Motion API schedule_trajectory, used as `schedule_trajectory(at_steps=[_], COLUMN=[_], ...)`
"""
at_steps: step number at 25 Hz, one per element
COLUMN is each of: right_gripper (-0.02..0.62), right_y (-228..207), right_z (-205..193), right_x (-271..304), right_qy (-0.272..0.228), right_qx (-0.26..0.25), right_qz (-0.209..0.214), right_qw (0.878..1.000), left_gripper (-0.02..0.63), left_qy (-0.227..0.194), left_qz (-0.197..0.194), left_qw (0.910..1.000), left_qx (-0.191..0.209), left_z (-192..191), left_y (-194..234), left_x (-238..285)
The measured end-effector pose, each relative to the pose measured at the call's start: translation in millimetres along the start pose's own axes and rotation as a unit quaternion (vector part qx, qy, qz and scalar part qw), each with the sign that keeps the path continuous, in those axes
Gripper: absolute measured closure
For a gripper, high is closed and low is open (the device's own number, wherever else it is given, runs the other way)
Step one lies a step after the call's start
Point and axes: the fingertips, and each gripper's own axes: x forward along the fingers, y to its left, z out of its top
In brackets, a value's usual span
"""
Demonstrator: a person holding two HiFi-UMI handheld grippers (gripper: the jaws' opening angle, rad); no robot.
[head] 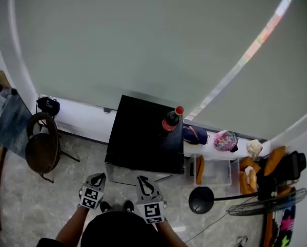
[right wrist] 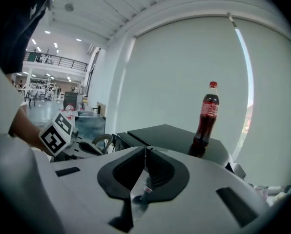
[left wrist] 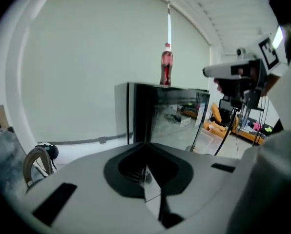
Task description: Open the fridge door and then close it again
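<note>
**Both grippers shut and empty, fridge door closed**

Closest to me are the two grippers, held side by side just in front of the body. The left gripper (head: 95, 180) has its jaws pressed together with nothing between them. The right gripper (head: 145, 185) is the same, closed on nothing. Both point forward at the fridge (head: 143, 138) and tip a little downward, with the forearms coming in from the bottom of the head view. Neither touches the fridge; they hang near its front, a little apart from it.

The fridge is a low black box standing on the floor against the pale wall. Its glass door (left wrist: 177, 118) looks flush with the body, so I read it as closed. A cola bottle (head: 171, 120) stands upright on top, towards the right.

A closed door with free grippers fits either a door that is yet to be pulled open or one that has been swung shut again. I can't settle which, so I name no next move. Any contact with the door should be gentle because of that bottle.
</note>
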Motion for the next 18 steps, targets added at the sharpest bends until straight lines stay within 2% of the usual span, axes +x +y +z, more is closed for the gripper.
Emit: schedule_trajectory(at_steps=[4, 7, 10, 13, 16, 18], right_gripper=[0.58, 0.58, 0.58, 0.581, 0.583, 0.583], right_y=[-15.3, -25.8, -34.4, -42.0, -51.8, -59.4], right_z=[4.1, 18.4, 35.5, 43.1, 41.4, 37.5], right_x=[-41.9, -75.5, -104.0, -124.1, -138.7, -144.6], right_qy=[-0.002, -0.014, -0.046, -0.075, -0.092, -0.094], right_qx=[0.0, 0.012, 0.042, 0.046, 0.063, 0.071], right_qz=[-0.024, -0.04, -0.059, -0.076, -0.1, -0.113], right_qw=[1.0, 0.999, 0.996, 0.993, 0.989, 0.987], left_gripper=[0.6, 0.6, 0.6, 0.6, 0.6, 0.6], left_qy=[-0.093, -0.142, -0.172, -0.199, -0.217, -0.215], left_qz=[-0.007, -0.009, -0.016, -0.012, 0.004, 0.013], left_qw=[0.9956, 0.9898, 0.985, 0.98, 0.9759, 0.9757], left_qx=[-0.011, -0.005, -0.005, -0.006, 0.026, 0.041], left_z=[55.9, 97.7, 135.3, 158.5, 170.6, 174.5], left_y=[-24.5, -41.7, -56.2, -64.0, -68.6, -72.2], left_x=[-48.8, -81.2, -109.3, -128.6, -140.6, -143.2])
